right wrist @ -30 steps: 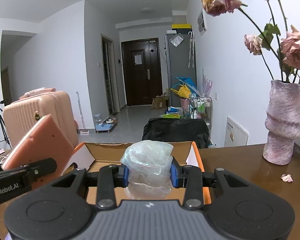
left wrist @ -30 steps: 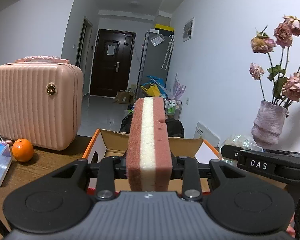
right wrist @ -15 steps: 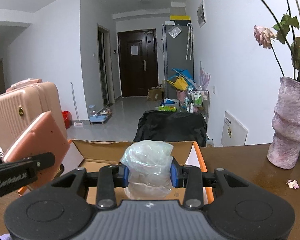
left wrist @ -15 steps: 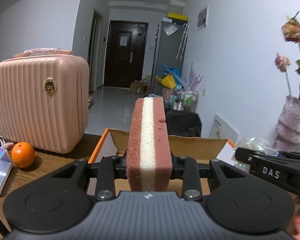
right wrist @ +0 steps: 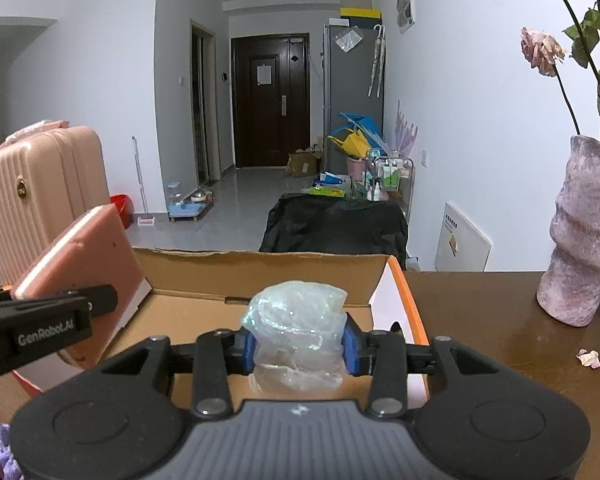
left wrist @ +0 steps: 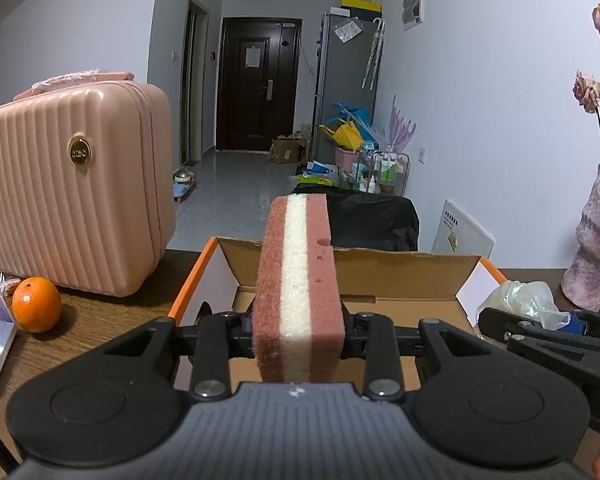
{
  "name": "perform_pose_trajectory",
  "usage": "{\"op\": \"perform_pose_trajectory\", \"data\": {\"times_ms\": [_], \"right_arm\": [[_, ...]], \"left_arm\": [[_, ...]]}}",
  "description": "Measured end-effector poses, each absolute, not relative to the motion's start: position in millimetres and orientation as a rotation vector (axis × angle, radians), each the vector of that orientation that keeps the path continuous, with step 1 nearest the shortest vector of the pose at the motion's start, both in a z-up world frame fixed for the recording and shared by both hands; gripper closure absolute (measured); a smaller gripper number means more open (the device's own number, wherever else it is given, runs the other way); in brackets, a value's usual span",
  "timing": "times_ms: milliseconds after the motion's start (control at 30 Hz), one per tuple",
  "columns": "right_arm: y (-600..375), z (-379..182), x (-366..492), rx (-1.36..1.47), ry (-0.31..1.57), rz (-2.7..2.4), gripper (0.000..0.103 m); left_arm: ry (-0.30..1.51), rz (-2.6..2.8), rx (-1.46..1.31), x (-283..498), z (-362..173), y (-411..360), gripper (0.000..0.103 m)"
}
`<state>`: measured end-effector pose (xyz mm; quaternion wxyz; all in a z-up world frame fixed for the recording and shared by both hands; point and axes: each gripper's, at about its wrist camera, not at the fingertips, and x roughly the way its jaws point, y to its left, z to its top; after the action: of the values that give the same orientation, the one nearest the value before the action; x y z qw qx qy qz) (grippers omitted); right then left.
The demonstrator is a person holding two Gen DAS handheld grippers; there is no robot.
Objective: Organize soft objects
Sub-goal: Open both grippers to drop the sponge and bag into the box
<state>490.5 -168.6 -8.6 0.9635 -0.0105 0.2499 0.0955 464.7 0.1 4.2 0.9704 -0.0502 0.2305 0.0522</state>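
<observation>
Pink foam with a cream-white core: the three-layer rectangular sponge (left wrist: pixel 298 288) stands on edge between the jaws of the left gripper (left wrist: pixel 299 334), which is clamped on its lower part. We note the sponge rises well above the fingers and tilts slightly away from the camera. It is held above the near edge of the open cardboard box with orange outer walls (left wrist: pixel 396 272).

In the right wrist view, the right gripper (right wrist: pixel 298 346) is closed on a crumpled wad of clear, faintly iridescent plastic film (right wrist: pixel 298 332); the blue pads (right wrist: pixel 350 346) press it from both sides and the film bulges above and below them. This wad also hangs over the box (right wrist: pixel 260 276), near its front. From this side we see the sponge's broad pink face (right wrist: pixel 84 256) at the left, over the box's left wall, with the left gripper's black finger across it.

The two held items are apart, side by side, sponge left of film.

Surroundings on the brown wooden table (right wrist: pixel 480 320): a ribbed pink hard-shell case (left wrist: pixel 72 184) left of the box, an orange fruit (left wrist: pixel 36 304) in front of the case, and a mottled mauve vase of dried roses (right wrist: pixel 584 236) to the right. A fallen petal (right wrist: pixel 588 358) lies near the vase.
</observation>
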Motion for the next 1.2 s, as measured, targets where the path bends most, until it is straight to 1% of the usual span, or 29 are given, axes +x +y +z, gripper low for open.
{"op": "perform_pose_trajectory", "data": {"times_ms": [33, 67, 100, 167, 200, 233, 267, 300, 333, 367, 467, 767, 1200], "right_arm": [[-169, -9, 491, -0.022, 0.510, 0.190, 0.060], [-169, -10, 491, -0.023, 0.515, 0.184, 0.058], [-168, -10, 491, -0.023, 0.518, 0.178, 0.057], [-169, -11, 492, -0.022, 0.526, 0.169, 0.053], [-170, -11, 493, -0.020, 0.529, 0.165, 0.050], [-170, -11, 493, -0.018, 0.532, 0.159, 0.042], [-171, -11, 493, -0.017, 0.532, 0.154, 0.029], [-172, -10, 492, -0.013, 0.530, 0.151, 0.022], [-173, -9, 491, -0.009, 0.526, 0.150, 0.010], [-173, -8, 490, -0.006, 0.521, 0.146, 0.004], [-177, -7, 489, 0.002, 0.518, 0.128, 0.000], [-181, 3, 481, 0.015, 0.505, 0.125, 0.000], [-181, 24, 437, -0.029, 0.425, 0.157, 0.000]], "left_arm": [[0.468, 0.104, -0.102, 465, 4, 0, 0.069], [0.475, 0.101, -0.100, 465, 3, 0, 0.060], [0.479, 0.099, -0.101, 465, 2, 0, 0.043], [0.490, 0.105, -0.105, 465, 1, 1, 0.031], [0.496, 0.112, -0.110, 466, 2, 4, 0.028], [0.495, 0.125, -0.116, 466, 1, 5, 0.025], [0.489, 0.133, -0.116, 465, 2, 6, 0.015], [0.488, 0.137, -0.118, 464, 3, 8, 0.006], [0.490, 0.138, -0.126, 464, 3, 10, 0.002], [0.491, 0.147, -0.138, 464, 4, 12, 0.000], [0.471, 0.182, -0.142, 460, 7, 16, 0.000], [0.469, 0.196, -0.150, 453, 13, 24, 0.000], [0.433, 0.177, -0.142, 423, 25, 23, 0.000]]}}
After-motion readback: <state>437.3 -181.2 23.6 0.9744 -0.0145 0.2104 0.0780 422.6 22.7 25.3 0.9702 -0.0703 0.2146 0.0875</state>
